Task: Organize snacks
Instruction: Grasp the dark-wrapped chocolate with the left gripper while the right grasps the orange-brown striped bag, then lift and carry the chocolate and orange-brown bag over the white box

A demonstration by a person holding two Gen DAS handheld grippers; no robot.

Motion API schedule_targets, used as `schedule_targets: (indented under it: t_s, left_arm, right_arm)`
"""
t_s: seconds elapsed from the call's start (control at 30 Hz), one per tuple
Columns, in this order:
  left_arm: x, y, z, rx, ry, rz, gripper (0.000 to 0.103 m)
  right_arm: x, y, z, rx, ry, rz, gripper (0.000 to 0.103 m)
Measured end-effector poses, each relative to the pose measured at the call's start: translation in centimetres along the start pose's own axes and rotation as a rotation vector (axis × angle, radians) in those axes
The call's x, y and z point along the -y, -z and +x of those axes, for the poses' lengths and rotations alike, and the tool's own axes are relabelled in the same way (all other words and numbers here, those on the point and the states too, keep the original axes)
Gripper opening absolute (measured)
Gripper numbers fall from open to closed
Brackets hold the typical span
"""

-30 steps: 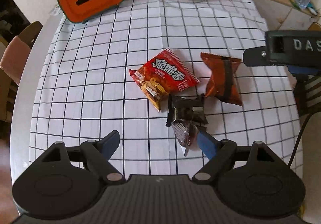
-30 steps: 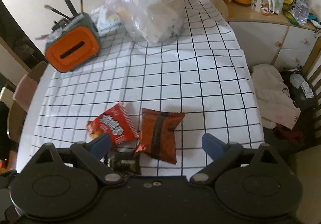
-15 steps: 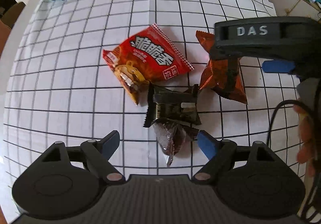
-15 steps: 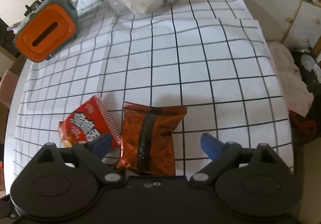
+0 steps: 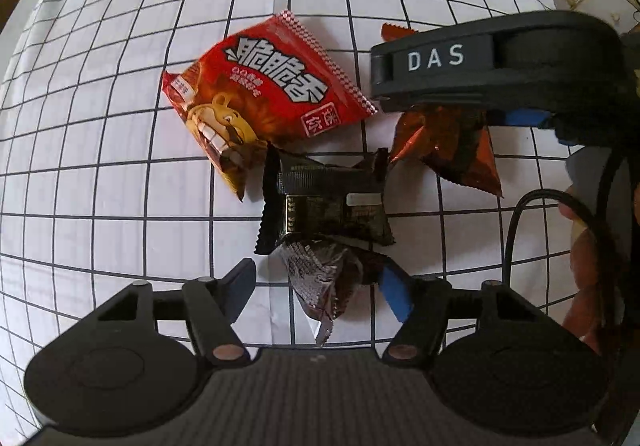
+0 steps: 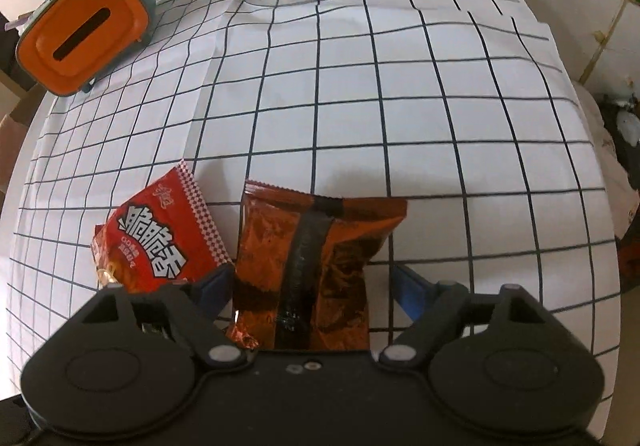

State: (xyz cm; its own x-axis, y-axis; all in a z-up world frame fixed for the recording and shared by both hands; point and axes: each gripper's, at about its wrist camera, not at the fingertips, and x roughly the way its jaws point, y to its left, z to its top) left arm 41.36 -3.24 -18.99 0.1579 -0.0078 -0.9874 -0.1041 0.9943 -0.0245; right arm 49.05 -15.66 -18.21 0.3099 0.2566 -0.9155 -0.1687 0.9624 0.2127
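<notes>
White checked cloth covers the counter (image 6: pixel 400 94). Four snacks lie close together: one red pack (image 5: pixel 264 90), one black pack (image 5: pixel 324 206), one silver pack (image 5: pixel 320 278), one orange-brown pack (image 6: pixel 308 266). The left tool (image 5: pixel 316 286) is closing around the silver pack (not squeezing yet). The right tool (image 6: pixel 312 286) is closing around the orange-brown pack.

On the worktop (image 6: pixel 400 106) my right gripper (image 6: pixel 312 286) straddles the foil packet (image 6: pixel 308 254), with the printed snack bag (image 5: pixel 264 98) just left of it. Nearer lies the dark packet (image 5: pixel 320 206), overlapping the crumpled wrapper (image 5: pixel 320 278) between my left gripper (image 5: pixel 320 286) fingers. The slotted box (image 6: pixel 80 34) sits far left.
</notes>
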Motion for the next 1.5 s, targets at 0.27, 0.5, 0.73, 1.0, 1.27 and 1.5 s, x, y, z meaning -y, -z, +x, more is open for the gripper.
schedule_targets:
  t_s: [0.27, 0.5, 0.73, 1.0, 1.27, 1.5]
  left_arm:
    - [-0.2, -0.1, 0.3, 0.009, -0.003, -0.011, 0.054]
    - [-1.0, 0.5, -0.4, 0.002, 0.008, -0.050, 0.048]
    - [-2.9, 1.0, -0.8, -0.011, 0.014, -0.100, 0.046]
    - [-3.7, 1.7, -3.3, 0.031, 0.025, -0.099, 0.046]
    - [-3.7, 2.8, -7.7, 0.106, 0.042, -0.081, 0.046]
    - [-3.2, 4.6, -11.9, 0.174, 0.069, -0.033, 0.046]
  right_arm:
    - [-0.2, 0.3, -0.2, 0.020, 0.002, -0.031, 0.057]
    - [0.8, 1.0, -1.1, 0.024, -0.017, -0.008, 0.050]
    - [1.7, 2.2, -3.1, 0.032, -0.047, 0.006, 0.050]
    - [1.7, 3.4, -7.0, 0.058, -0.066, -0.017, 0.050]
    - [1.2, 5.0, -12.2, 0.104, -0.085, -0.044, 0.050]
    - [0.5, 6.9, -17.0, 0.144, -0.103, -0.061, 0.050]
